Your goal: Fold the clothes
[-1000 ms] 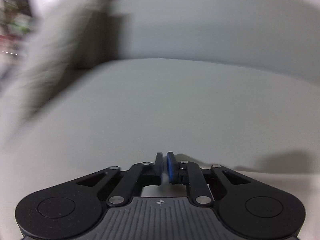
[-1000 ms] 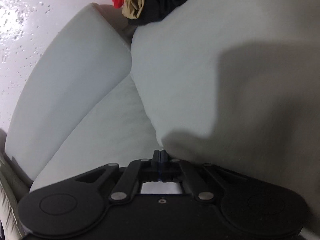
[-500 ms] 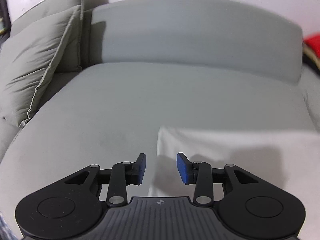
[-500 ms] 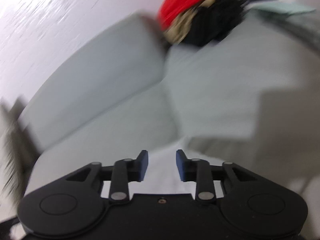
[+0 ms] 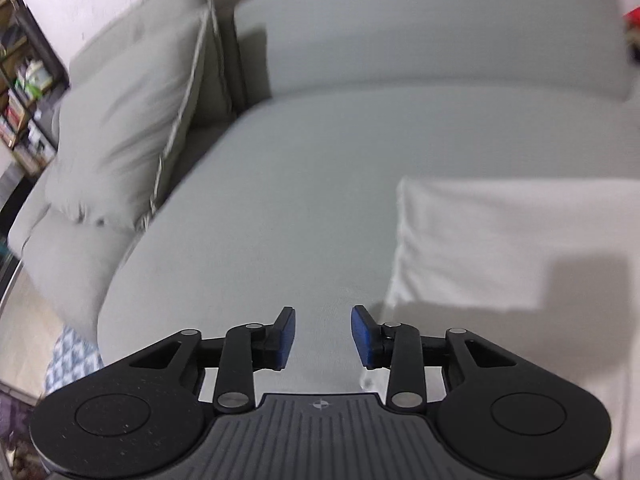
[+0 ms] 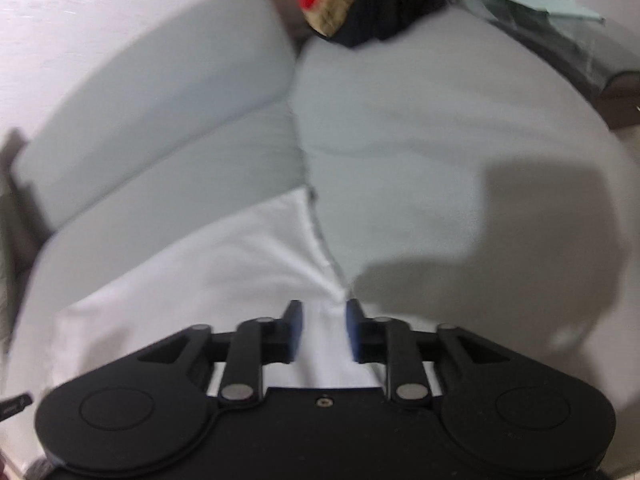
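Left gripper (image 5: 323, 336) hovering with its blue pads parted and nothing between them, over the grey sofa seat (image 5: 304, 200) just left of the white garment (image 5: 500, 240); right gripper (image 6: 323, 330) – jaws narrowing, gripping nothing – hanging above the same garment (image 6: 224, 268), which is lying flat on the seat against the cushion seam; grey pillow (image 5: 124, 128) leaning at left; a heap of red, tan and black clothes (image 6: 368, 4) sitting behind
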